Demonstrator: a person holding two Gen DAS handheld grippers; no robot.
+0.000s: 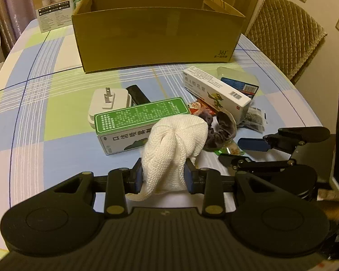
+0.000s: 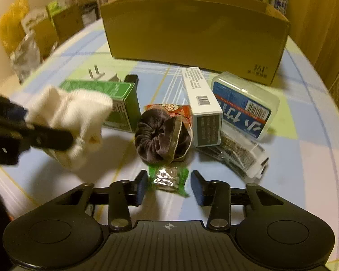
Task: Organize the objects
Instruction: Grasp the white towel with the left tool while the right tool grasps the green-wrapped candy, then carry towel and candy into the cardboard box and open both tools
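My left gripper is shut on a white cloth, lifted just above the checked tablecloth; the same cloth shows blurred at the left of the right wrist view. My right gripper is open, its fingers on either side of a small green-edged foil packet lying on the table. Just beyond lies a dark velvet scrunchie. Around it sit a green box, a long white box, a clear plastic case with a blue label, a white plug adapter and a red snack packet.
An open cardboard box stands at the back of the table. A small black object lies by the adapter, and a clear bag of dark bits is at the right. A quilted chair stands at the far right. More boxes line the far edge.
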